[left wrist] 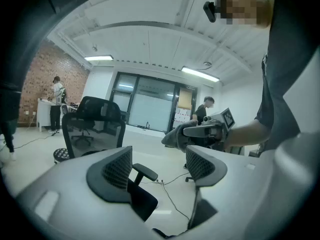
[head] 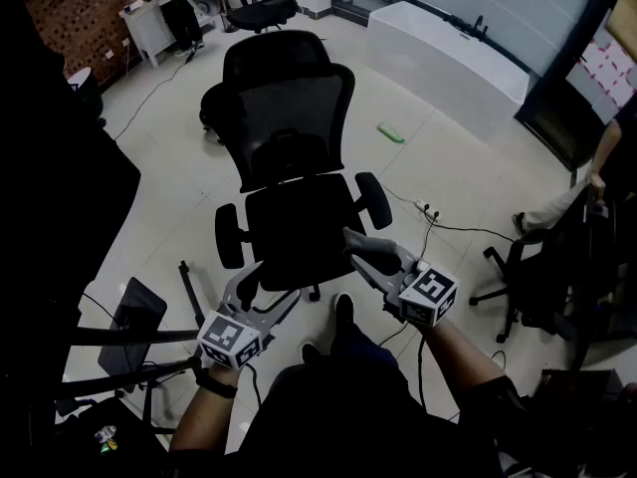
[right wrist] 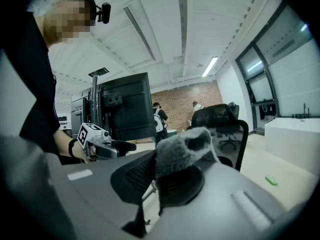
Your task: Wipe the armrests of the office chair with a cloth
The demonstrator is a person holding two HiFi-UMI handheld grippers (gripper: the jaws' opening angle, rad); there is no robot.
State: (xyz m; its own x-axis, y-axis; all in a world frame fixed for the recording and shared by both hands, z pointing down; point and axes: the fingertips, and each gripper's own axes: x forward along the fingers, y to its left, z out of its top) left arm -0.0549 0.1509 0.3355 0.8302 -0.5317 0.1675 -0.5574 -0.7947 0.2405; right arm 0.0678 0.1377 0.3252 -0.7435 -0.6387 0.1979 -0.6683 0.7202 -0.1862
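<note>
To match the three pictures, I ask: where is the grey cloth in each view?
Head view: cloth just right of centre.
Left gripper view: cloth right of centre.
Right gripper view: cloth central, between the jaws.
Shared landmark: office chair.

A: Count, head view. We log two grippers: left gripper [head: 265, 292], right gripper [head: 364, 257]. One cloth [head: 374, 245].
B: We agree. Office chairs in full sight: two, the near chair [head: 289, 118] and the far chair [head: 261, 10].
A: Armrests on the near chair: two, left armrest [head: 229, 235], right armrest [head: 374, 199]. One green object [head: 390, 132], far right.
</note>
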